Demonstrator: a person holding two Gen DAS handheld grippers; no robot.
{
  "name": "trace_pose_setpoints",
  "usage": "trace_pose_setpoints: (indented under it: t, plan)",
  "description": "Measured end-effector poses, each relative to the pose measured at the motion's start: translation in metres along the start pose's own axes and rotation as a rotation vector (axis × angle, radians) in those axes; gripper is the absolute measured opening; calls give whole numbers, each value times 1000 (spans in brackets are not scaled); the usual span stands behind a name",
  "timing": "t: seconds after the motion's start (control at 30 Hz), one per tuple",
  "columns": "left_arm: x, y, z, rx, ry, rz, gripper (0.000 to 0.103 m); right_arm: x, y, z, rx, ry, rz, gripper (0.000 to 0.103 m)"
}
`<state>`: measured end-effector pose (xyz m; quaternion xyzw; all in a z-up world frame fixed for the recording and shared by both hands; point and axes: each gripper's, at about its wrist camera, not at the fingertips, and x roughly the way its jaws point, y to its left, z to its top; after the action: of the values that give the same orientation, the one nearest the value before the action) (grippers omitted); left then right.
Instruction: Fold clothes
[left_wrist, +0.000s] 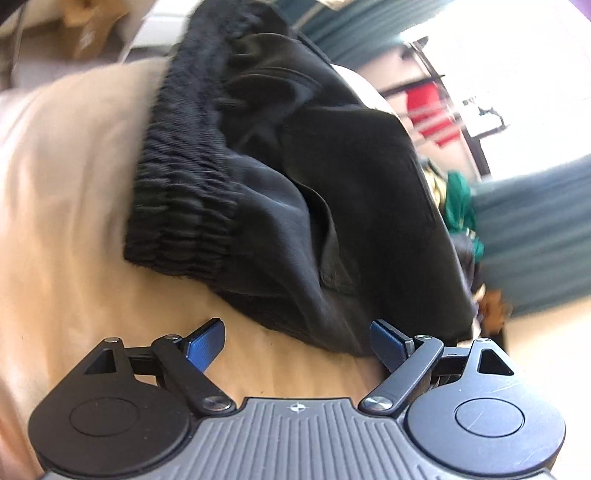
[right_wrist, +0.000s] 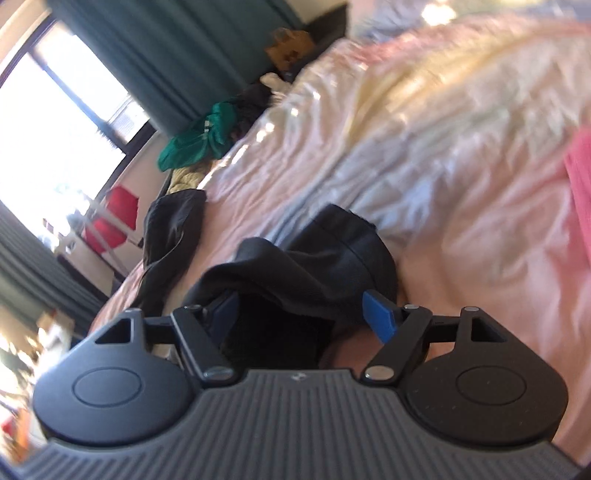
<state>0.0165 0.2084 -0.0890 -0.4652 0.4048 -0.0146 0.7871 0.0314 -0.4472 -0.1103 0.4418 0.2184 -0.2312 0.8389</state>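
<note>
Black garment (right_wrist: 295, 266) lies loose between right gripper (right_wrist: 301, 317) jaws, spread wide.

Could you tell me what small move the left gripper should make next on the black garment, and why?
Probably ease the left gripper forward and close it on the near edge of the black garment with the ribbed elastic band. Its blue pads stand wide apart with nothing between them, just short of the cloth lying on the tan bedcover. The right gripper also looks open.
</note>
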Motion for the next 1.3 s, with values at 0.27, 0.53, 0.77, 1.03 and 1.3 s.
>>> trace_pose_setpoints:
  t: [0.27,0.53,0.77,1.03,1.3]
  plan:
    - [-1,27,13,-254,-88,1,76,20,-10,-10,123,72,36,77]
    - [-27,26,7,-221,-152,70,21,23,-21,-7,215,44,58,77]
    - [-142,13,7,-92,-462,-83,15,22,-23,-4,259,28,124,77]
    - [-188,52,8,-287,-582,-38,10,12,-43,-4,449,-42,220,77]
    - [-186,68,-9,-376,-566,-5,10,13,-49,-1,533,-12,280,76]
